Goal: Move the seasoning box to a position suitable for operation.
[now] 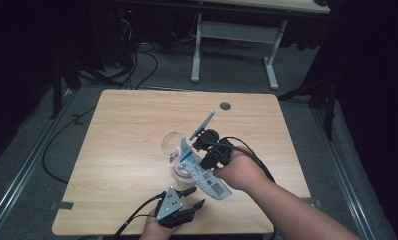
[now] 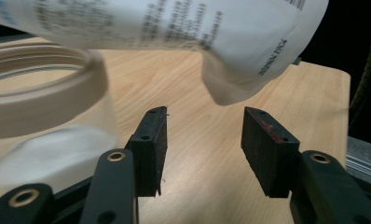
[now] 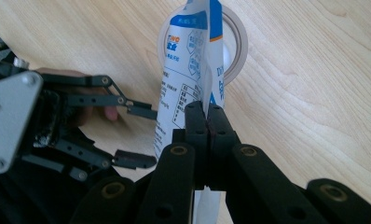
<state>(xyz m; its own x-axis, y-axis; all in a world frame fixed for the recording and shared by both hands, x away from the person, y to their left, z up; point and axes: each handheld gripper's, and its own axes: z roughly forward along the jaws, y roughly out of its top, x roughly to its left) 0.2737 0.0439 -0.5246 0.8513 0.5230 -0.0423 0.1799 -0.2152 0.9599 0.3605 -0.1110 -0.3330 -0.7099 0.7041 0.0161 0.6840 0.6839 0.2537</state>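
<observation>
Item: white and blue printed refill pouch [image 1: 203, 172], pinched flat between the fully clenched jaws of the right hand-held gripper [image 1: 203, 159], which grasps it by one edge. The pouch hangs tilted above the wooden surface [image 1: 127, 130], its long axis running from the lower end near the person's side up toward the open mouth of a clear glass jar [image 1: 173, 143]; its upper end sits over the jar's rim. Left hand-held gripper [image 1: 189, 200]: released, jaws apart with nothing between them, standing near the surface's front edge, just below the pouch's lower corner and beside the jar. By position, the left hand-held gripper is the nearer free one to steady jar or pouch bottom.
</observation>
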